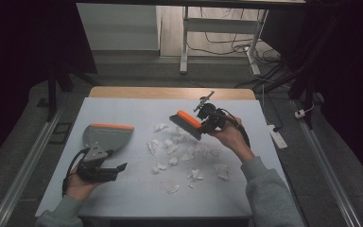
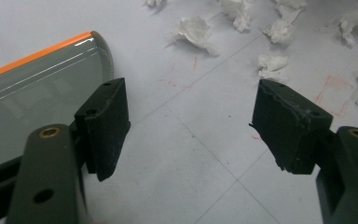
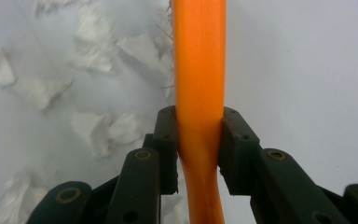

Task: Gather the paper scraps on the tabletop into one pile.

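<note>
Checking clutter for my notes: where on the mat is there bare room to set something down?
The near strip of the mat, below the paper scraps, is bare, as is the far left corner beyond the dustpan. The right edge past the right gripper holding the brush is also free. The middle is crowded with scraps.

A pale table (image 1: 123, 106) with a wooden far edge is standing on grey floor (image 1: 137, 71). Beyond it, white desk legs (image 1: 185, 42) are rising amid trailing cables (image 1: 227, 45). Metal rails (image 1: 23, 165) are running along both sides. Dark panels, possibly curtains, are closing in the edges.
</note>
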